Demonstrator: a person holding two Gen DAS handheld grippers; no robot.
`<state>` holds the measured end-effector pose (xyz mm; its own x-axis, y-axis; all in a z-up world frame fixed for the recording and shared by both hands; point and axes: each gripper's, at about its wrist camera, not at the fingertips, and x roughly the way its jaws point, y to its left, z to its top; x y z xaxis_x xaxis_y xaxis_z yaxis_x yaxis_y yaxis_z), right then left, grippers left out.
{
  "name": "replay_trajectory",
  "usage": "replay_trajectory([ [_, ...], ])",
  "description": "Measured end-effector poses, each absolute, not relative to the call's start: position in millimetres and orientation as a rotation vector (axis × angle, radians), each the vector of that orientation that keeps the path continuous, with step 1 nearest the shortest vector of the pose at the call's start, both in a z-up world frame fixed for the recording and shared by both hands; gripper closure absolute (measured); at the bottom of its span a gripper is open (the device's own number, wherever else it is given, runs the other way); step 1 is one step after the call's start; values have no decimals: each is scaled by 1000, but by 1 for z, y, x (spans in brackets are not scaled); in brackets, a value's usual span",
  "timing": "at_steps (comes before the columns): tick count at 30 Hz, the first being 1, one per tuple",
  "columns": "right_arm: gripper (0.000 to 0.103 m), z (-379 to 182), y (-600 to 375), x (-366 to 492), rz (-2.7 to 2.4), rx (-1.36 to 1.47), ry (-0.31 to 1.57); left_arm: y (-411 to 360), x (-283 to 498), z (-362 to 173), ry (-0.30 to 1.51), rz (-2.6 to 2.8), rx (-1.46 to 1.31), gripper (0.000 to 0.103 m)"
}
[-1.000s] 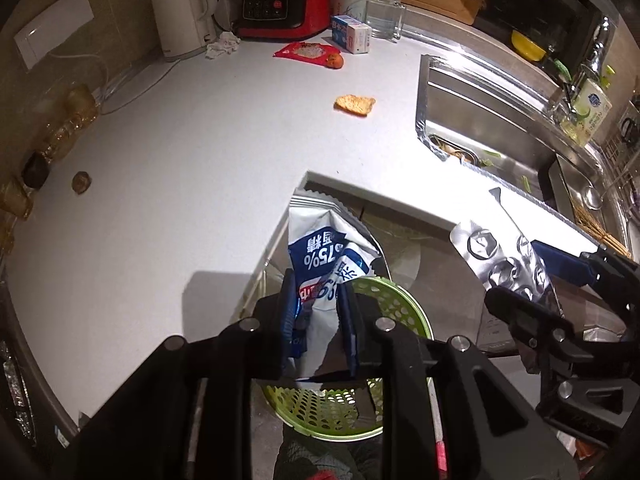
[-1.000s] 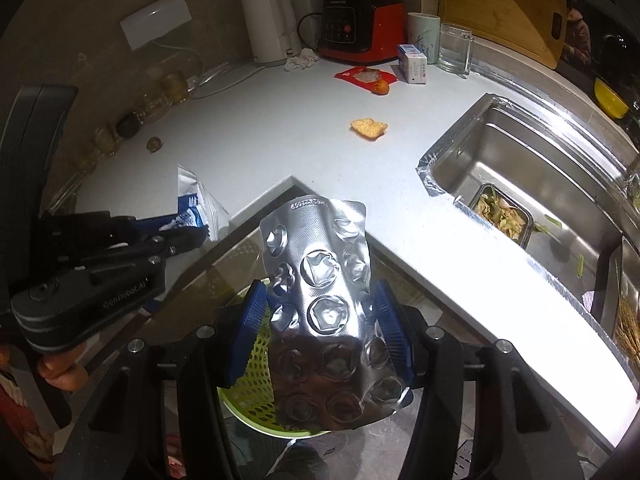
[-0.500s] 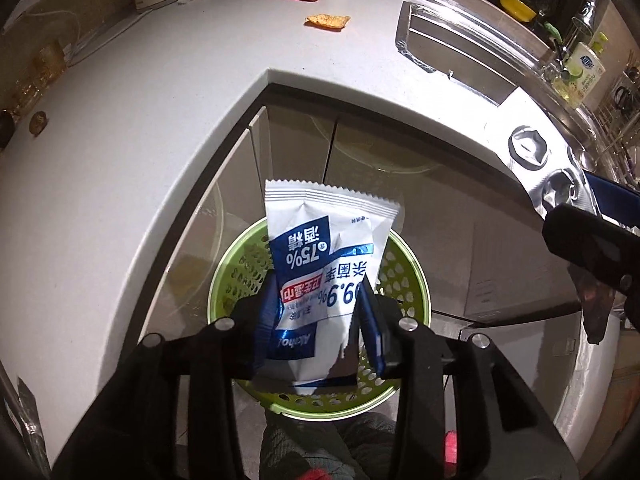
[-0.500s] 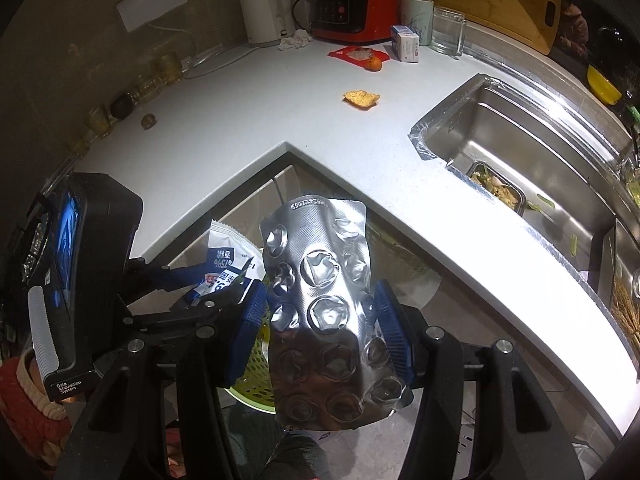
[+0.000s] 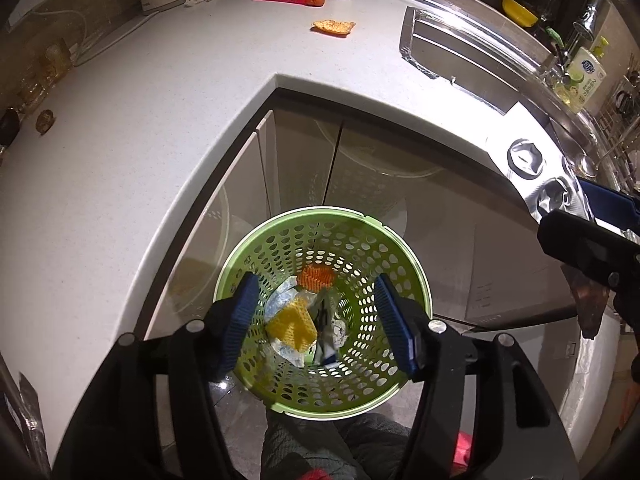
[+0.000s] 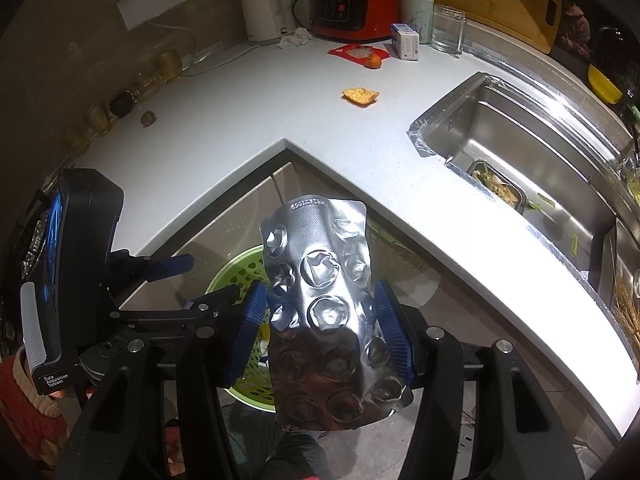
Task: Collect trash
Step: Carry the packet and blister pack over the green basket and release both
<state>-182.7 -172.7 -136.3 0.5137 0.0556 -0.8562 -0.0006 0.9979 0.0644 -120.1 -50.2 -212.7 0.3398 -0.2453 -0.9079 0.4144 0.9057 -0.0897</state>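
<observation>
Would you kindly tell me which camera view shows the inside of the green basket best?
The left wrist view: it looks straight down into the green basket, showing the trash at its bottom. The right wrist view shows only part of its rim, behind the foil blister pack.

There was one round green perforated plastic basket [image 5: 400, 248], and inside it one orange scrap [image 5: 317, 276] and one yellow mesh piece [image 5: 292, 326]; the crumpled wrappers beside them could not be counted. One silver foil blister sheet [image 6: 320, 300] showed. On the white countertop [image 6: 248, 112] lay one orange crust [image 6: 361, 96], one red packet [image 6: 356, 51], one small white carton [image 6: 406, 41] and one white kettle [image 6: 264, 6].
</observation>
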Motion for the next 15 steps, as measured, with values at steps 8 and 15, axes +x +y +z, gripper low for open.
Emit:
replay_trajectory([
  [8, 46, -143, -173, -184, 32, 61, 1039, -35, -115, -198, 1123, -384, 142, 33],
  [15, 46, -167, -165, -182, 54, 31, 1072, -17, -114, -175, 1074, -325, 136, 21],
])
